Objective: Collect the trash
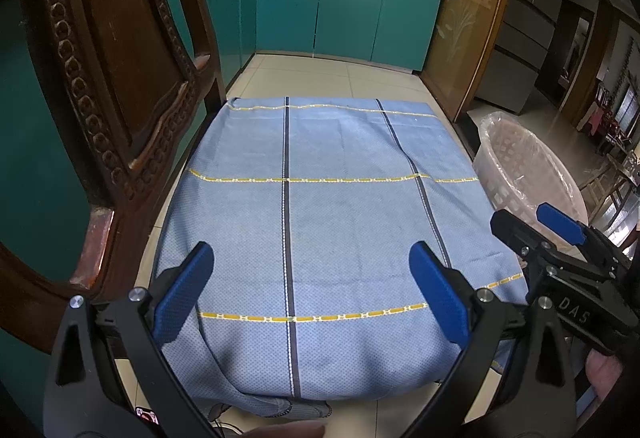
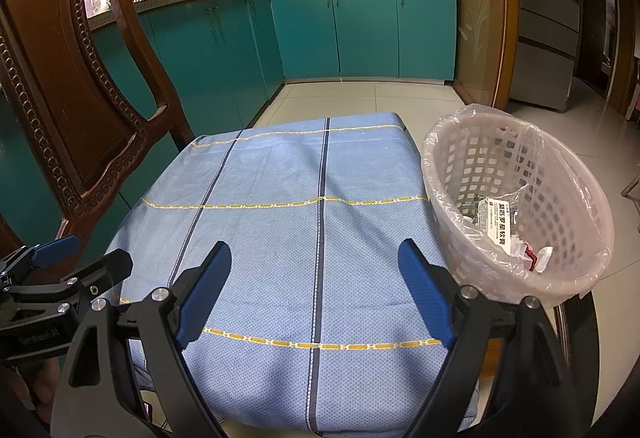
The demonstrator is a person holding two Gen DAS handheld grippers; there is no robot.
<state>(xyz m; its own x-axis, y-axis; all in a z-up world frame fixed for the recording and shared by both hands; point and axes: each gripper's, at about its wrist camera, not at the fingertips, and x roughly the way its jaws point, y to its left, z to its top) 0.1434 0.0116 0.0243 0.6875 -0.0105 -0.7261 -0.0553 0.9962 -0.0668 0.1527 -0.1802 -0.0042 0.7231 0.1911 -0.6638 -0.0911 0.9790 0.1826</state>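
A white lattice waste basket [image 2: 516, 206] lined with a clear plastic bag stands on the floor just right of the small table; it also shows in the left wrist view as the waste basket [image 1: 528, 166]. Inside it lie a printed white box [image 2: 500, 222] and crumpled scraps [image 2: 536, 256]. The table top is draped in a blue cloth [image 1: 320, 206] with yellow and dark stripes, the blue cloth [image 2: 288, 238] bare of objects. My left gripper [image 1: 310, 270] hovers open over the cloth's near part. My right gripper [image 2: 316, 266] hovers open beside it, nothing between its fingers.
A carved dark wooden chair [image 2: 64, 98] stands close on the left of the table. Teal kitchen cabinets [image 2: 360, 30] line the far wall, with pots on the counter. A wood-framed glass door [image 2: 476, 18] is at the right. Pale floor tiles [image 2: 360, 98] lie beyond the table.
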